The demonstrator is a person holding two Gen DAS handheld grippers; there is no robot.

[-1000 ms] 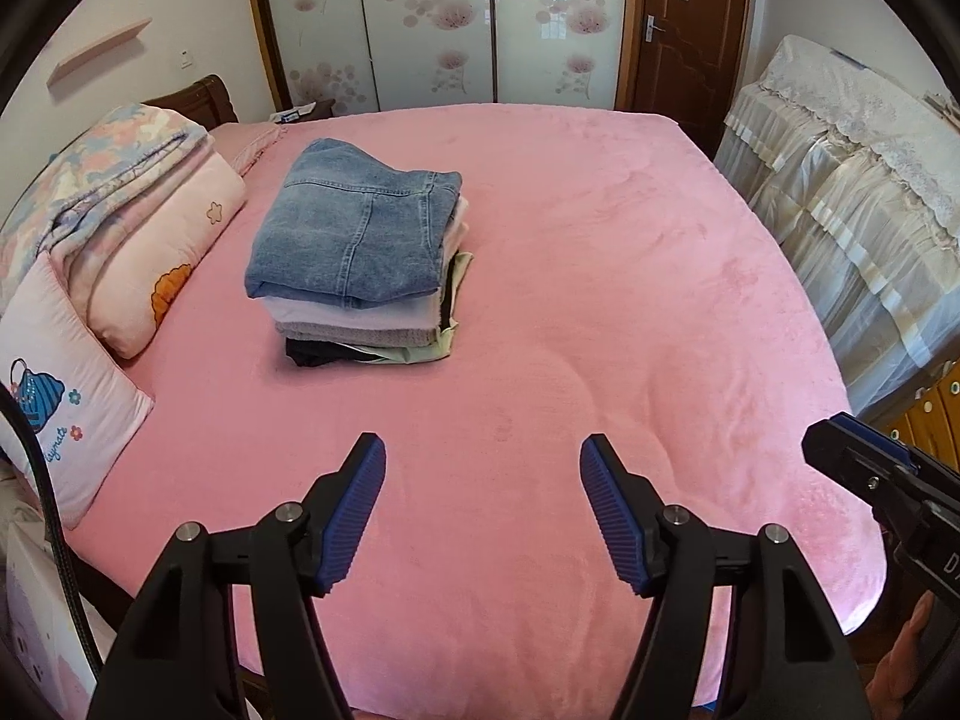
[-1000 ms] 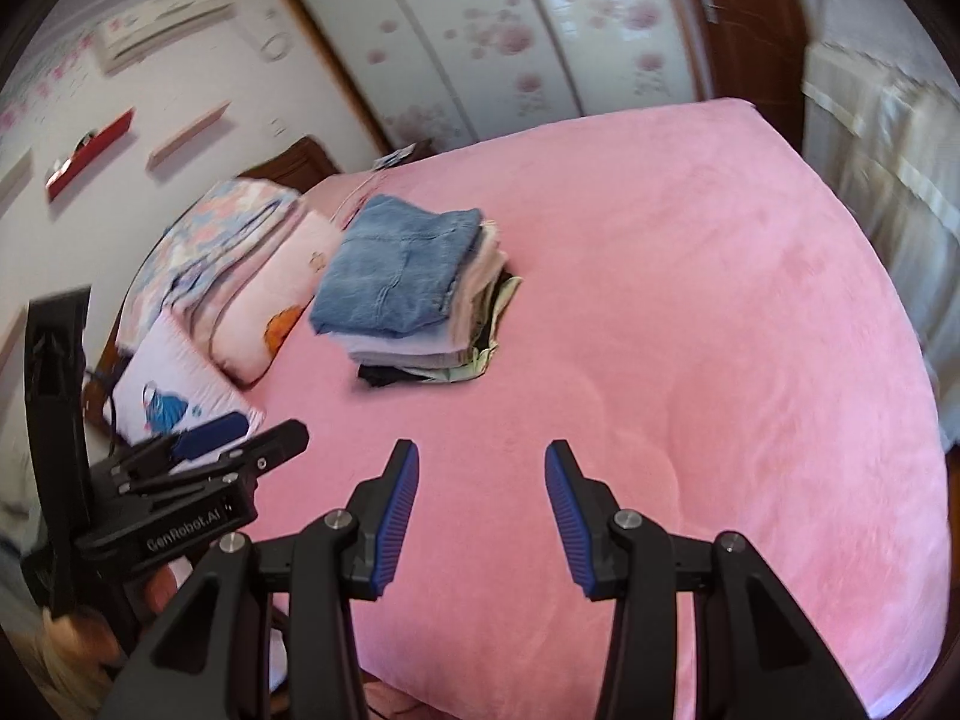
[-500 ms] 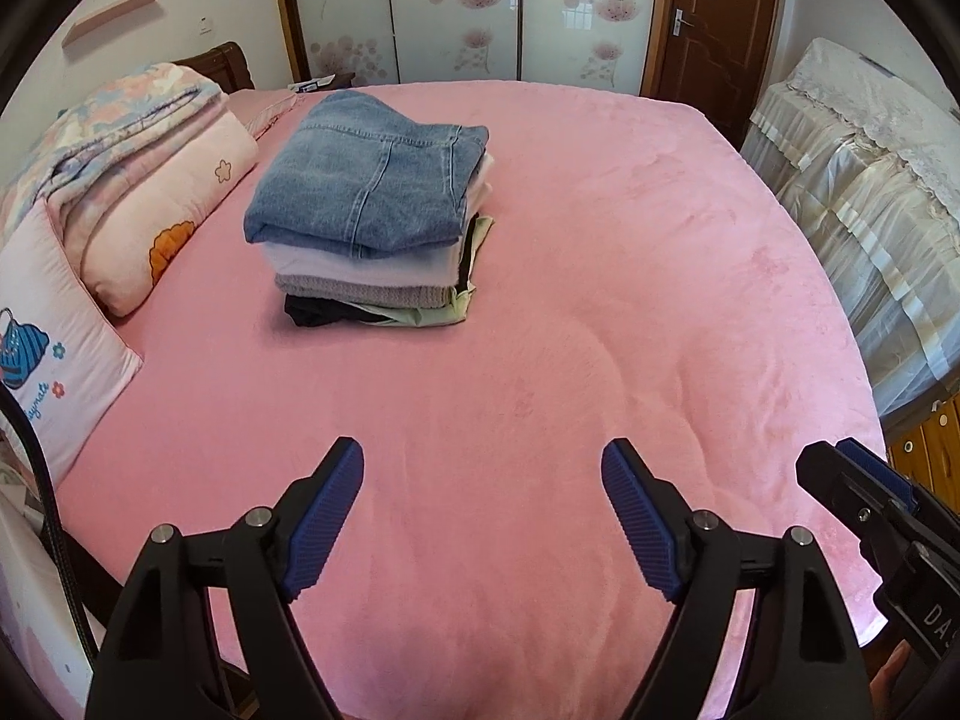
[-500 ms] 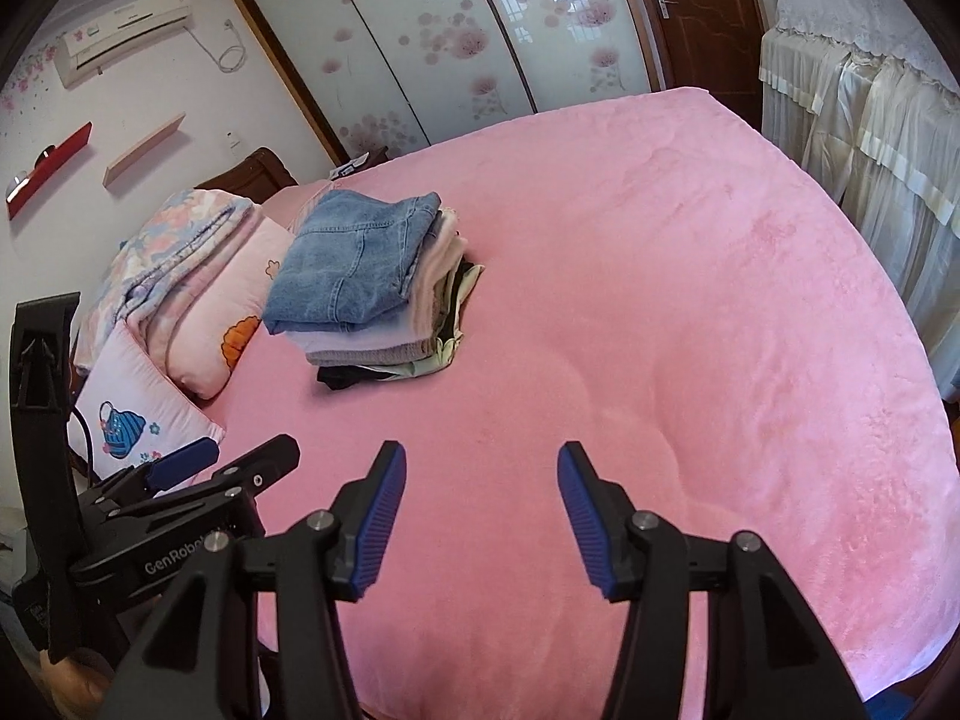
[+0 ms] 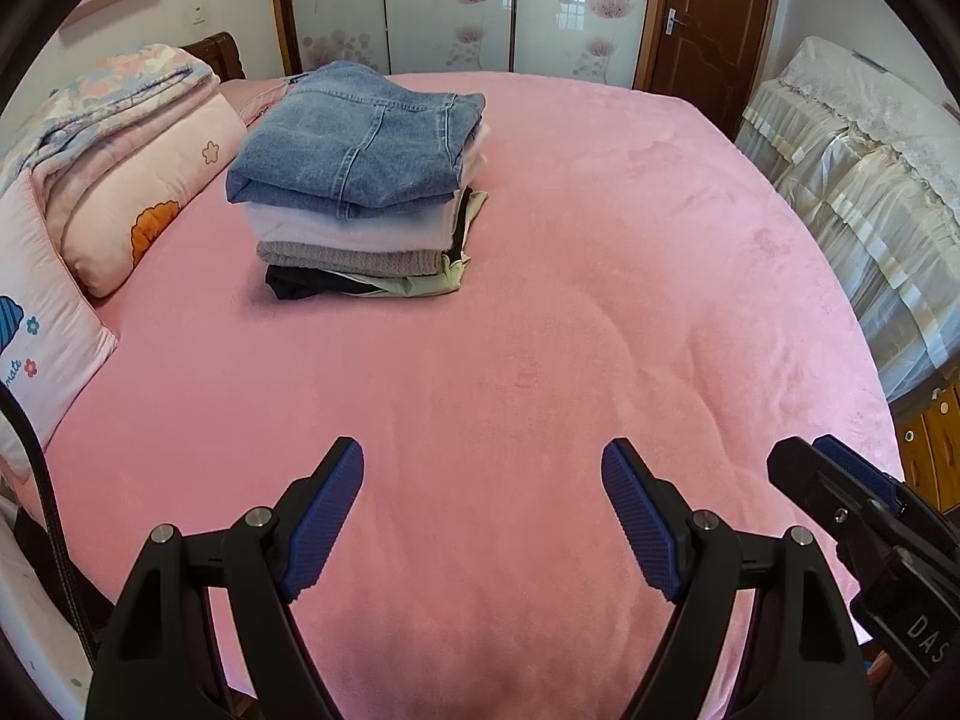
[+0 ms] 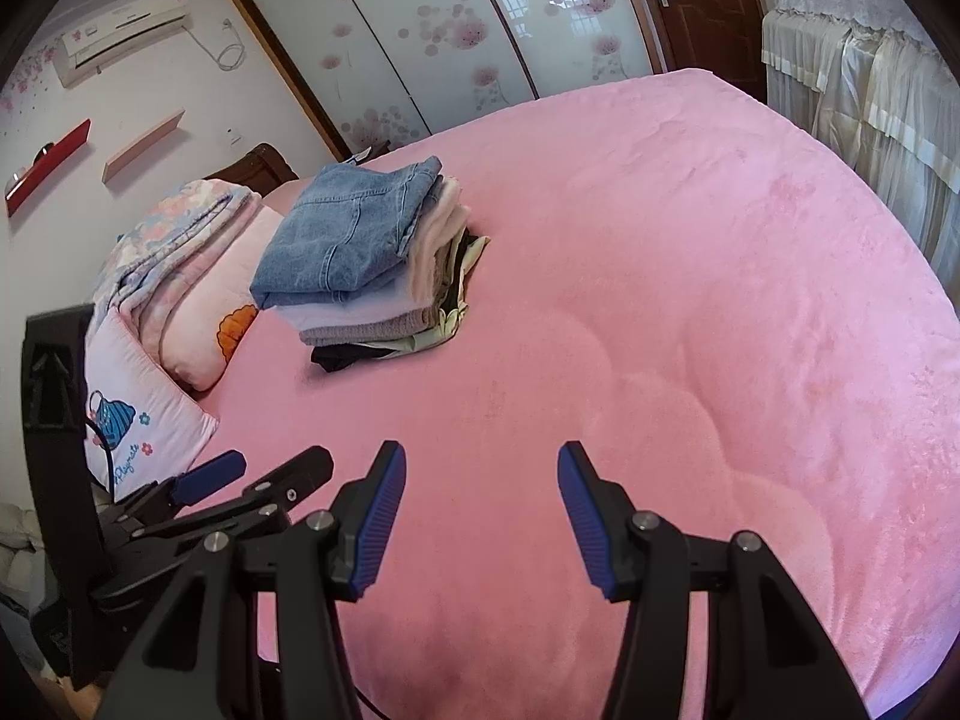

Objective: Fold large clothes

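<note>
Both tongs hover over the near edge of a bed [image 5: 600, 252] covered in a pink plush blanket, and neither has hold of anything. The left tongs [image 5: 483, 516] stand wide apart, blue ribbed pads facing each other with only pink blanket between them. The right tongs [image 6: 477, 519] are also spread, a little narrower, and likewise empty. In the left wrist view the right tongs' body shows at about 4 o'clock, low at the frame edge; in the right wrist view the left tongs [image 6: 252, 474] sit at about 8 o'clock, just beside the right ones.

The stack of folded clothes [image 5: 360, 192] lies on the bed at about 11 o'clock from the left tongs, well apart from both. On top is a folded pair of blue jeans [image 5: 354, 144]; under it a pale lilac garment [image 5: 348, 231], then a grey knit [image 5: 348, 258], and at the bottom a light green piece [image 5: 420, 283] with something black [image 5: 294, 285] sticking out at the near left corner. The same stack [image 6: 366, 264] sits at about 11 o'clock in the right wrist view.

Just beside the stack, at 9 to 10 o'clock, lie a pink pillow with an orange flower [image 5: 132, 210] and a folded floral quilt [image 5: 102, 96] on top of it. A white cushion with a blue print [image 5: 36, 348] rests nearer, at 9 o'clock. Sliding wardrobe doors with a flower pattern [image 5: 456, 6] stand at 12 o'clock behind the bed, a brown door [image 5: 702, 18] at 1 o'clock, and cream lace-covered furniture [image 5: 864, 168] at 2 to 3 o'clock.
</note>
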